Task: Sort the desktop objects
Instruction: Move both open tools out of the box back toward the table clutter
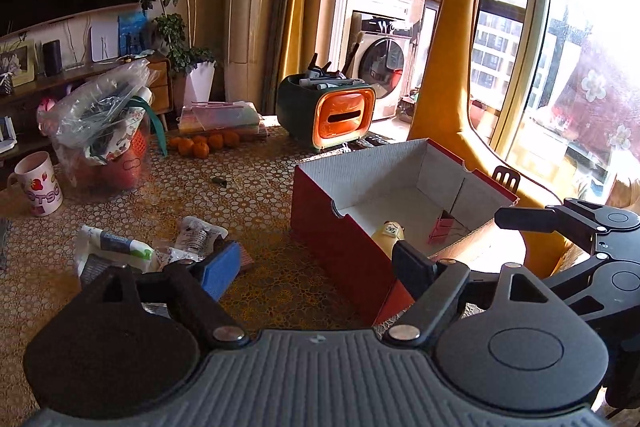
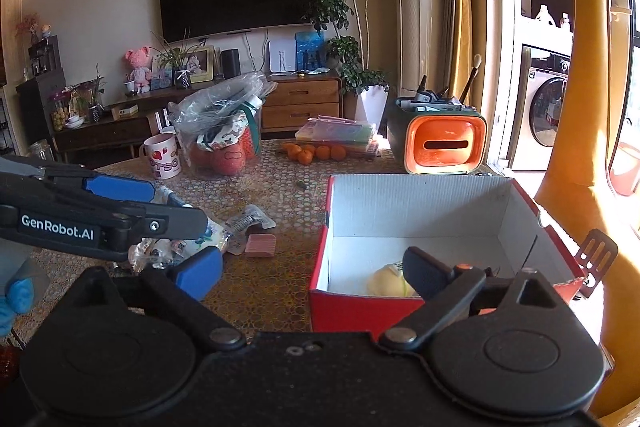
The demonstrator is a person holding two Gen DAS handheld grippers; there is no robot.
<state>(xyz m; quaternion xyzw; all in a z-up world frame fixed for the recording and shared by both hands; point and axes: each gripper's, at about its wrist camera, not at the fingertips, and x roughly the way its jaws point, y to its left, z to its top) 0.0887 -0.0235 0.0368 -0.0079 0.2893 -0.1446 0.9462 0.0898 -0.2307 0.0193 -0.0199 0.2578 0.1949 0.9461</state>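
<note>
Open red box [image 2: 400,311], yellow toy [image 2: 386,283] inside, wrappers [image 1: 132,251] beside

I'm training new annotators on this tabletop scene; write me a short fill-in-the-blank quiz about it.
1. The red box has a ____ interior.
2. The pale yellow toy lies inside the ____.
3. The oranges sit in front of the stack of ____ cases.
4. Both the left hand-held gripper and the right hand-held gripper are ____.

Missing words: white; box; plastic; open

"GenRobot.AI" marks the left gripper [image 2: 182,213]; the mug [image 2: 162,155] reads "OTSO".
</note>
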